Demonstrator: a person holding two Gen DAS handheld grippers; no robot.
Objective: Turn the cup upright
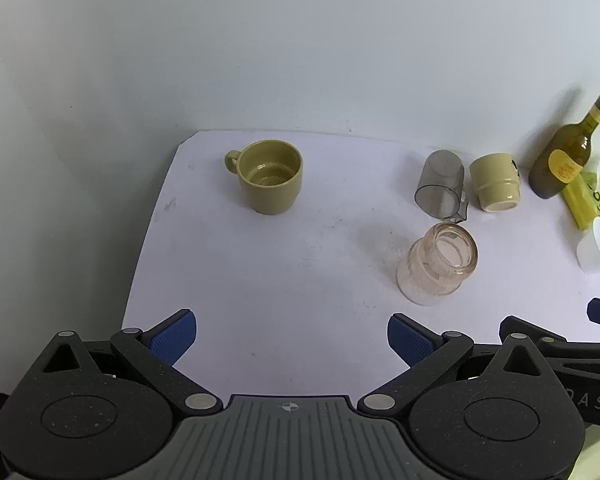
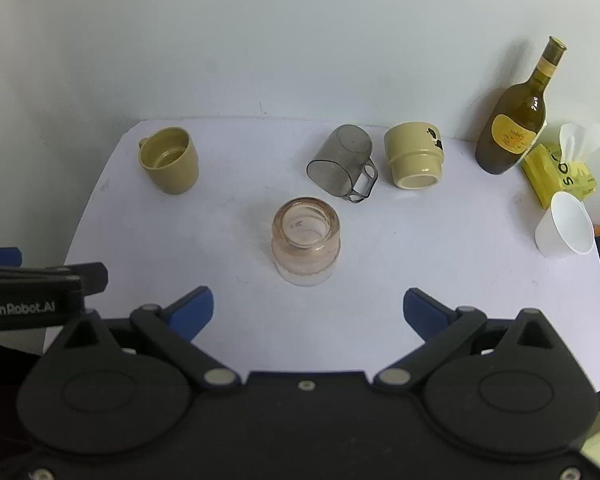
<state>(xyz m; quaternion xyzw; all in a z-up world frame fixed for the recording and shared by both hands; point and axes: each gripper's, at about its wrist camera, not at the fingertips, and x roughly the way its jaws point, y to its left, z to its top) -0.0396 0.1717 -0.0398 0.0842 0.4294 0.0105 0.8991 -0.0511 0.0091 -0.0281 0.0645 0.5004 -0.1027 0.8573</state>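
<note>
Five cups counted ahead of both wide-open grippers, left (image 1: 292,338) and right (image 2: 308,312): olive mug (image 2: 169,160), smoky plastic mug (image 2: 342,164), cream cup (image 2: 414,156), white cup (image 2: 566,230); pinkish glass jar-cup (image 2: 306,240) nearest, upright.

Plain pale grey-white wall (image 2: 300,40) runs behind the table, w/ a second wall (image 1: 40,160) on the left meeting it at a soft corner; a few tiny dark specks mark the paint. White table (image 2: 440,240) w/ rounded corners sits against the back wall, its top lightly scuffed and smudged, esp. near the left edge. Light is even and diffuse, approx. from above/front, giving only faint shadows on the tabletop and back wall.
</note>
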